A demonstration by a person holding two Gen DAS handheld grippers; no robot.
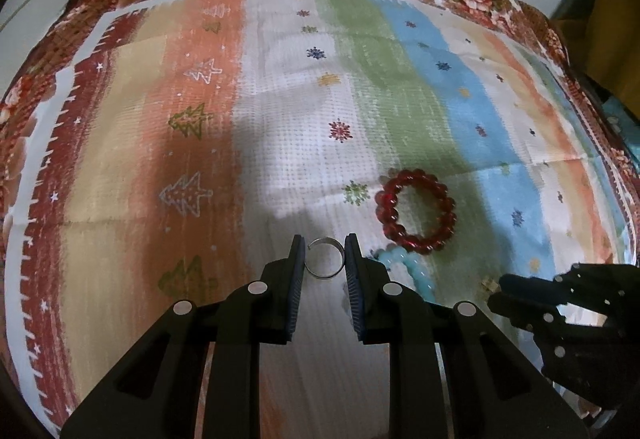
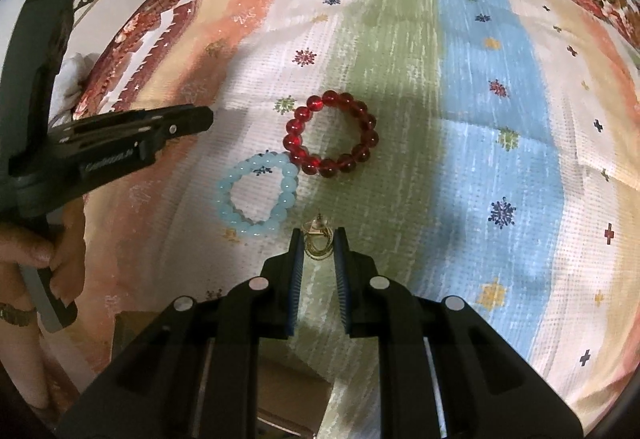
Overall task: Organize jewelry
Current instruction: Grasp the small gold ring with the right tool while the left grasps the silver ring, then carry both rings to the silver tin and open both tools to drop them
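A thin silver open ring [image 1: 325, 258] lies on the striped cloth between the fingertips of my left gripper [image 1: 324, 253], whose jaws stand on either side of it, touching or nearly so. A small gold earring [image 2: 318, 242] lies between the fingertips of my right gripper [image 2: 318, 243], jaws close beside it. A red bead bracelet [image 2: 331, 135] lies flat just beyond, also in the left wrist view [image 1: 416, 211]. A pale blue bead bracelet [image 2: 258, 195] lies left of the earring, partly hidden in the left wrist view [image 1: 412, 267].
The striped cloth [image 1: 280, 99] with a floral brown border covers the surface. My right gripper shows in the left wrist view [image 1: 560, 303]. My left gripper and the hand holding it show at the left of the right wrist view [image 2: 120, 147].
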